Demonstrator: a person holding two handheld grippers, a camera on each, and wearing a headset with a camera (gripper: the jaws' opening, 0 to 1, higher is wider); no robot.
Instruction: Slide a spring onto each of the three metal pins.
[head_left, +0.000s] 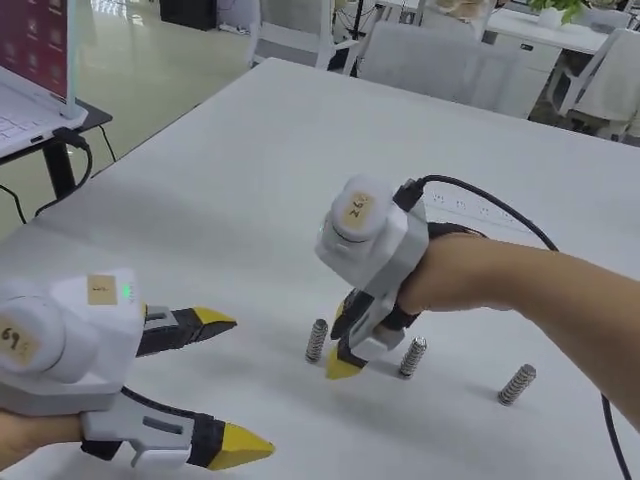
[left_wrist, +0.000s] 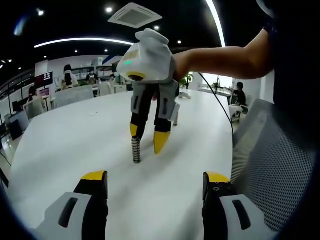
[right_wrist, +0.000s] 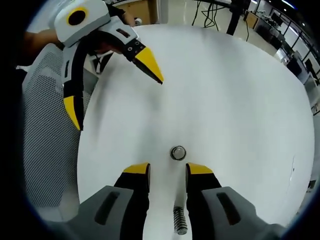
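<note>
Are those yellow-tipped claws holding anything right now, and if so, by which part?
Nothing is held. The left claw gapes over the table; the right claw hangs open by a standing spring, not gripping it.

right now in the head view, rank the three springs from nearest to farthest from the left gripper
From the left gripper, at the bottom left:
1. Left spring, upright just left of the right gripper.
2. Middle spring, on the right side of that gripper.
3. Right spring, alone farther right, below the forearm.
</note>
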